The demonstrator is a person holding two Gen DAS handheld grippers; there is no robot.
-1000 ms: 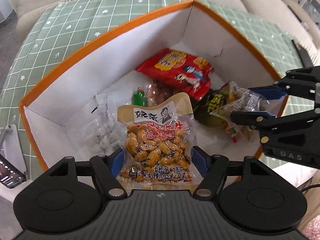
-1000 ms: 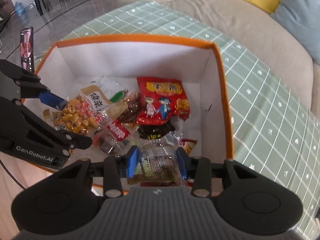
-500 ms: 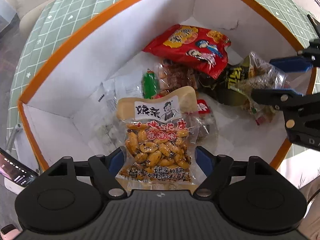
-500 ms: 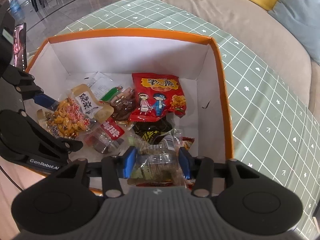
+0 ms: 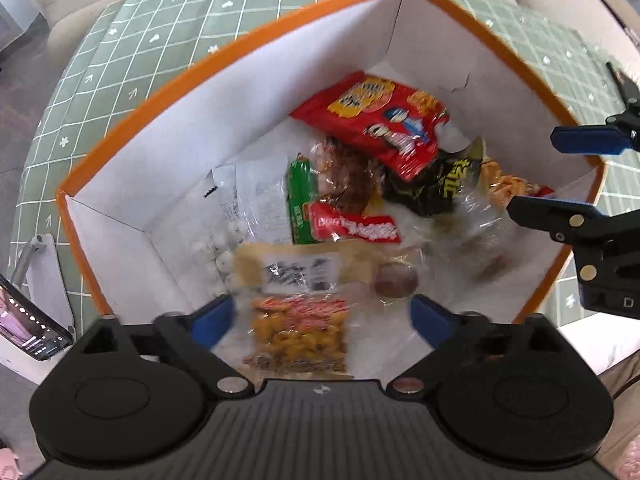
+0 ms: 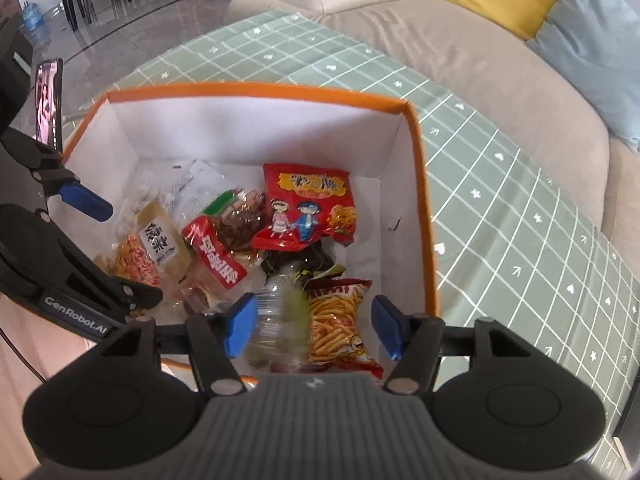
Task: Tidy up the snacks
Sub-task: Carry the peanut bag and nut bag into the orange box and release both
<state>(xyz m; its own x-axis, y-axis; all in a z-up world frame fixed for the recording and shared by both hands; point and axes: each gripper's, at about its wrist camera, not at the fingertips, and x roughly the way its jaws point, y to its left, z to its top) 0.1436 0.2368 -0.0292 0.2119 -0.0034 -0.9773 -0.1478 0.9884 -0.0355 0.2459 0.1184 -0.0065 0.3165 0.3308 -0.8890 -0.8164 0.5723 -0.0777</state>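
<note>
- Hovering over the box (image 5: 224,56): left gripper (image 5: 320,316), jaws spread wide after just opening, nut pack (image 5: 298,320) blurred between them, touching neither pad.
- Pointing into the same box: right gripper (image 6: 310,326), jaws apart (just opening too), clear pack (image 6: 276,328) blurred between, unpinched.
- Lying inside on the floor: red bag (image 6: 308,212) and other snacks.

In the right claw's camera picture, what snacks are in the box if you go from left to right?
Tan-topped bag of orange peanuts → red-labelled clear packet → big red bag with two cartoon kids, all inside the orange-rimmed white box.
</note>
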